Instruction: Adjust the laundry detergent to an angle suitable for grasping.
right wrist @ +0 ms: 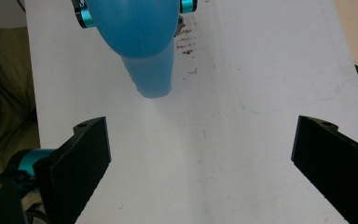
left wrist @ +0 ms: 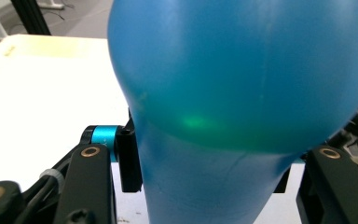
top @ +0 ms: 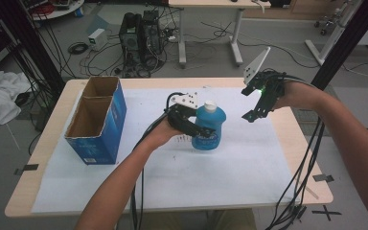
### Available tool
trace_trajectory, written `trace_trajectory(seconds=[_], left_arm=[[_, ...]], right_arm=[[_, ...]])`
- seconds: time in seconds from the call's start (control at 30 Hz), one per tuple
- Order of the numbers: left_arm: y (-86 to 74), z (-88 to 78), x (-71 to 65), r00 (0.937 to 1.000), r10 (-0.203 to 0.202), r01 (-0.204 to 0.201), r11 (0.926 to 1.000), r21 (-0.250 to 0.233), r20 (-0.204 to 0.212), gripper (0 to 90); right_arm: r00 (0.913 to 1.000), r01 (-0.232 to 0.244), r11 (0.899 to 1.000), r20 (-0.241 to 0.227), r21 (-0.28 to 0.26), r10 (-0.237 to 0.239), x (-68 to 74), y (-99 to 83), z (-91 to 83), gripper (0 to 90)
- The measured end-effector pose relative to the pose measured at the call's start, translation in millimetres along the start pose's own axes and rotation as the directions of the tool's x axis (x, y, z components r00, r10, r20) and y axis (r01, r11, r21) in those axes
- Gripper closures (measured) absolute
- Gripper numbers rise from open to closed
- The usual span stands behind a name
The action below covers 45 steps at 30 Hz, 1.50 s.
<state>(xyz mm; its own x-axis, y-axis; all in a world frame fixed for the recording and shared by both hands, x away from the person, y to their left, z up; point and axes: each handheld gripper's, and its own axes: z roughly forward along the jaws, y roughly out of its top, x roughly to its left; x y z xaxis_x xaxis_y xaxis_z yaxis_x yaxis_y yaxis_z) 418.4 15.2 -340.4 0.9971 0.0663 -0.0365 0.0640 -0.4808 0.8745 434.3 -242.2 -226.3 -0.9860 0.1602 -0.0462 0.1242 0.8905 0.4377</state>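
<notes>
A blue plastic bottle (top: pixel 212 118) with a white cap (top: pixel 210 105) stands upright on the white sheet (top: pixel 172 182) near the table's middle. My left gripper (top: pixel 204 130) comes in from the left and is shut on the bottle's lower body. In the left gripper view the bottle (left wrist: pixel 237 74) looms close, pinched between the black pads (left wrist: pixel 129 161). My right gripper (top: pixel 250 103) hovers open to the right of the bottle, apart from it. In the right gripper view its jaws stand wide apart over the bare sheet (right wrist: pixel 261 93), with the bottle (right wrist: pixel 140 32) farther ahead.
An open blue cardboard box (top: pixel 96 122) with two compartments stands at the table's left side. Cables trail off the front edge (top: pixel 172 211) and right side. Small dark marks (right wrist: pixel 186 44) dot the sheet beside the bottle. Computers and cables lie on the floor beyond.
</notes>
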Motion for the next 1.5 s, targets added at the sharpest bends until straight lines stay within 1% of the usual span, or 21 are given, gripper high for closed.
trace_trajectory(seconds=[0.03, 0.07, 0.13, 0.17, 0.2, 0.23, 0.3, 0.4, 0.43, 0.53, 0.57, 0.6, 0.63, 0.67, 0.7, 0.77, 0.83, 1.2, 1.27, 1.3, 1.5], left_arm=[[-0.5, 0.5, 0.6, 0.9999, 0.009, -0.009, 0.9999, 0.009, 0.004, 44.7], [-1.1, 1.3, -0.4, 1.0, 0.0, 0.0, 0.9999, 0.015, 0.009, 44.7], [-1.9, 3.0, -0.3, 0.9997, 0.012, -0.012, 0.9998, 0.018, 0.021, 44.8], [-2.0, 2.8, 0.2, 0.9992, 0.026, -0.027, 0.999, 0.037, 0.029, 44.7], [-2.4, 4.0, -0.5, 0.9991, 0.02, -0.021, 0.9995, 0.026, 0.038, 44.8], [-2.5, 4.5, 0.0, 0.9984, 0.036, -0.037, 0.9987, 0.035, 0.043, 44.7], [-3.3, 6.3, -1.4, 0.9978, 0.028, -0.03, 0.9985, 0.046, 0.061, 44.8], [-4.7, 8.4, 0.4, 0.9957, 0.049, -0.053, 0.9971, 0.054, 0.079, 44.8], [-5.8, 9.0, -0.7, 0.9955, 0.034, -0.039, 0.9978, 0.053, 0.089, 44.8], [-6.3, 9.0, 0.5, 0.9944, 0.034, -0.04, 0.9976, 0.056, 0.1, 44.8], [-6.4, 9.3, 1.4, 0.9939, 0.056, -0.06, 0.9971, 0.046, 0.095, 44.8], [-6.8, 9.2, -0.1, 0.9937, 0.031, -0.036, 0.9982, 0.047, 0.107, 44.8], [-6.9, 9.2, 1.6, 0.9924, 0.042, -0.046, 0.9983, 0.034, 0.116, 44.8], [-7.5, 9.1, 0.5, 0.9919, 0.027, -0.032, 0.999, 0.033, 0.124, 44.8], [-7.7, 9.1, 1.0, 0.9912, 0.033, -0.038, 0.9987, 0.034, 0.128, 44.8], [-8.0, 9.2, 1.8, 0.9906, 0.055, -0.06, 0.9974, 0.039, 0.125, 44.8], [-9.6, 10.5, 1.2, 0.9906, 0.043, -0.05, 0.9975, 0.049, 0.13, 44.8], [-15.7, 16.9, 1.4, 0.9862, 0.051, -0.065, 0.9943, 0.085, 0.158, 44.8], [-17.8, 18.5, 3.7, 0.9869, 0.032, -0.046, 0.9952, 0.087, 0.158, 44.8], [-18.2, 18.4, 4.9, 0.9871, 0.047, -0.063, 0.9933, 0.097, 0.153, 44.8], [-18.4, 21.9, 2.2, 0.9852, 0.047, -0.063, 0.9935, 0.095, 0.165, 44.8]], right_arm=[[0.9999, 0.017, 1.0, 0.003, 0.007, -0.017, -1.0, -0.7, -1.0, 3.5], [0.9998, 0.019, 1.0, 0.004, 0.006, -0.019, -0.9, -1.3, -1.5, 3.5], [0.9998, 0.017, 1.0, 0.004, 0.002, -0.017, -0.7, -2.3, -1.5, 3.5], [0.9999, 0.01, 1.0, 0.006, 0.006, -0.01, -0.3, -2.9, -2.1, 3.5], [0.9999, 0.012, 1.0, 0.006, 0.005, -0.012, -0.3, -3.3, -2.1, 3.5], [0.9999, 0.01, 1.0, 0.007, 0.005, -0.01, 0.0, -3.8, -2.1, 3.5], [0.9999, 0.016, 1.0, 0.005, 0.007, -0.016, -0.5, -4.6, -2.4, 3.5], [0.9999, 0.01, 1.0, 0.007, 0.002, -0.01, 0.2, -4.9, -3.1, 3.5], [0.9999, 0.01, 1.0, 0.008, 0.002, -0.01, 0.2, -5.0, -3.7, 3.5], [0.9999, 0.007, 1.0, 0.008, 0.003, -0.007, 0.6, -5.2, -3.8, 3.5], [0.9999, 0.008, 1.0, 0.008, 0.007, -0.008, 0.6, -5.4, -3.7, 3.5], [0.9999, 0.009, 1.0, 0.008, 0.007, -0.009, 0.5, -5.3, -3.5, 3.5], [1.0, 0.001, 1.0, 0.008, 0.005, -0.001, 1.0, -5.1, -3.2, 3.5], [1.0, 0.003, 1.0, 0.009, 0.004, -0.003, 0.8, -5.0, -3.3, 3.5], [1.0, 0.003, 1.0, 0.009, 0.004, -0.003, 0.9, -4.7, -3.2, 3.5], [1.0, 0.004, 1.0, 0.008, 0.006, -0.004, 1.0, -4.3, -2.9, 3.5], [1.0, 0.002, 1.0, 0.006, 0.008, -0.002, 1.0, -3.6, -2.2, 3.5], [1.0, 0.0, 1.0, 0.007, 0.01, -0.001, 1.1, -2.3, -1.7, 3.5], [0.9999, -0.006, 1.0, 0.009, 0.006, 0.006, 1.6, -3.0, -1.5, 3.5], [0.9999, -0.008, 1.0, 0.01, 0.006, 0.008, 1.7, -3.3, -1.5, 3.5], [0.9998, -0.016, 1.0, 0.013, 0.003, 0.016, 2.3, -5.7, -2.5, 3.5]])
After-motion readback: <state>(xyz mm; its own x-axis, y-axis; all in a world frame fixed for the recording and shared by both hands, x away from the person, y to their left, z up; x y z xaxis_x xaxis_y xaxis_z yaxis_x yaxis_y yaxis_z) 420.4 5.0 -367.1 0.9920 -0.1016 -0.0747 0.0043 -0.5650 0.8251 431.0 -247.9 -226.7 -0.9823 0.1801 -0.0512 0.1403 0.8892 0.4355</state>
